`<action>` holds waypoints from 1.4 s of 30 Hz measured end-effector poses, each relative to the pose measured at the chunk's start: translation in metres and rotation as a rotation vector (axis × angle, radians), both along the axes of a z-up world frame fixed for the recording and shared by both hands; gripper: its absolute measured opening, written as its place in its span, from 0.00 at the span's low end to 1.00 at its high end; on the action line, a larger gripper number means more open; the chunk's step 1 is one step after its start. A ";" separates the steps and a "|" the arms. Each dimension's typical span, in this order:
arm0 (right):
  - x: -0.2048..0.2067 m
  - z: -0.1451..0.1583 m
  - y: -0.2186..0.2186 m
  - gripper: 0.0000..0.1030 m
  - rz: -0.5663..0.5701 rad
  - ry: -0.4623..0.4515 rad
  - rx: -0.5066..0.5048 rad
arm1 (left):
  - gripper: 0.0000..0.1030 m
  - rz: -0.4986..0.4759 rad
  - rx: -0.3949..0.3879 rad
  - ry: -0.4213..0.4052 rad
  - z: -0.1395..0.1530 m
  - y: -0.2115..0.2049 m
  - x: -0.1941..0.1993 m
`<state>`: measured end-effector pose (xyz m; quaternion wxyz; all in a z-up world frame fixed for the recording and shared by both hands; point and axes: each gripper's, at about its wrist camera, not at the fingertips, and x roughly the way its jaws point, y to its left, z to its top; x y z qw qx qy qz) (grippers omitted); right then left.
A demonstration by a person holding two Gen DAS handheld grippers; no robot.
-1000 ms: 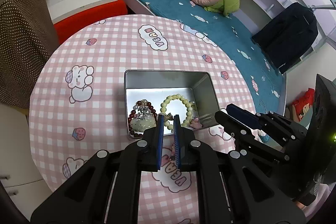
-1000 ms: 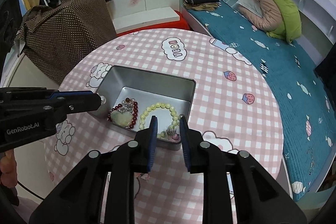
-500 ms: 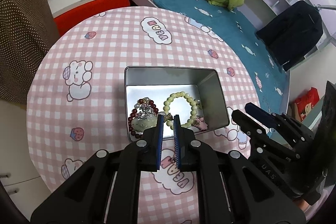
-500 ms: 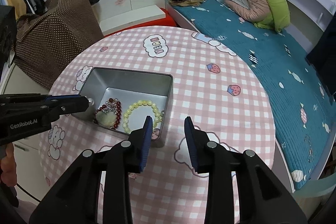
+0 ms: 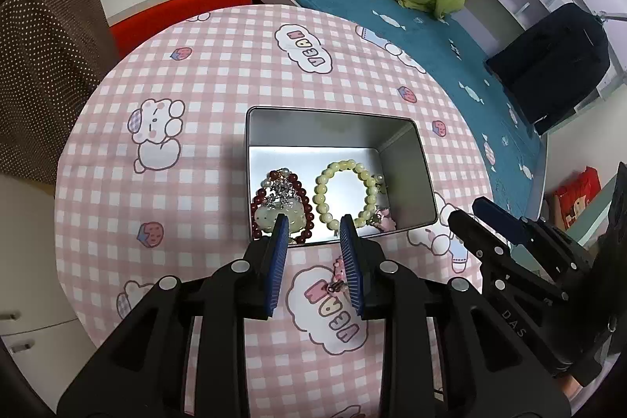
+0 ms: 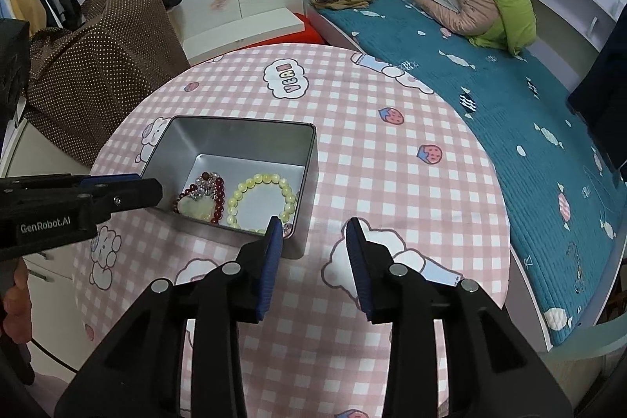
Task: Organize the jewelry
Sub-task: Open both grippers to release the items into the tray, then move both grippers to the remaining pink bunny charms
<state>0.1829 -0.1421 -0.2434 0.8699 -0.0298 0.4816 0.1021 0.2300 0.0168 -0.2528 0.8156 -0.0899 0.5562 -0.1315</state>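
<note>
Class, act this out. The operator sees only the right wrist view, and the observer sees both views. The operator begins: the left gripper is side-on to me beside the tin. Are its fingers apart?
Observer: Yes. The left wrist view shows the left gripper with its fingers apart. Its jaws have just been opening, and nothing is pressed between them.
Operator: Is any jewelry outside the tin?
Observer: A small pink piece with a metal hook lies on the tablecloth just short of the tin.
Operator: What is in the tin's near right corner?
Observer: A pink charm next to the pale green bead bracelet.
</note>
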 end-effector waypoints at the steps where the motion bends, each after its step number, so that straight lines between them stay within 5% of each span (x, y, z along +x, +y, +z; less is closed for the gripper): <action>1: 0.000 0.000 -0.001 0.31 0.000 -0.001 0.000 | 0.27 0.001 0.000 0.000 0.000 0.000 -0.001; 14: -0.012 -0.016 0.004 0.35 0.025 0.055 0.012 | 0.27 -0.026 0.018 0.013 -0.005 -0.003 -0.020; 31: -0.035 -0.061 0.032 0.42 0.179 0.168 0.034 | 0.27 -0.057 0.028 0.147 -0.048 -0.006 -0.039; 42: -0.036 -0.077 0.044 0.16 0.244 0.165 -0.011 | 0.38 -0.082 -0.003 0.187 -0.064 -0.005 -0.041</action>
